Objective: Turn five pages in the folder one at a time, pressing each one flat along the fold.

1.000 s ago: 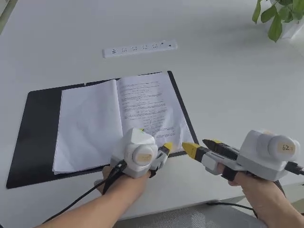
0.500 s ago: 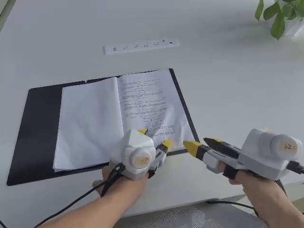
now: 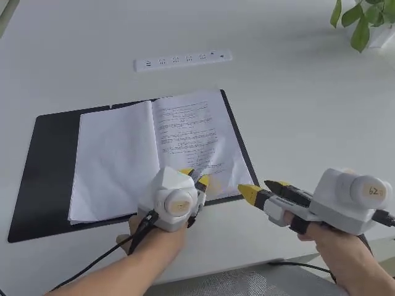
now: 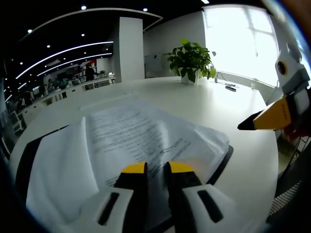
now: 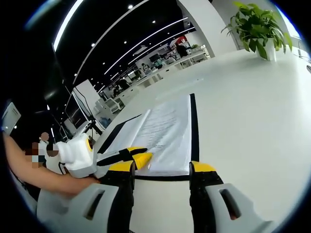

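Black folder (image 3: 49, 154) open flat on the white tabletop (image 3: 296, 92), long side running left to right, fold (image 3: 152, 142) running near to far up the middle. Blank turned sheets (image 3: 114, 160) left of that fold, printed page (image 3: 191, 135) right of it.

Left tongs (image 3: 194, 177) low over the near right corner of the printed page, pointing far and a little right. Tips close together with a thin slot between them; cannot tell whether a sheet is caught there.

Right tongs (image 3: 262, 188) wide apart and empty, off the folder over bare tabletop, just right of the same corner and pointing left toward it.

Looks like the start of a page turn. Calls, most likely, for lifting that near right corner and carrying it leftward over the fold, along the folder's long side. Left tongs nearer the corner, already above the paper. Right tongs beside it, well placed to come in from the right and press along the fold afterward.
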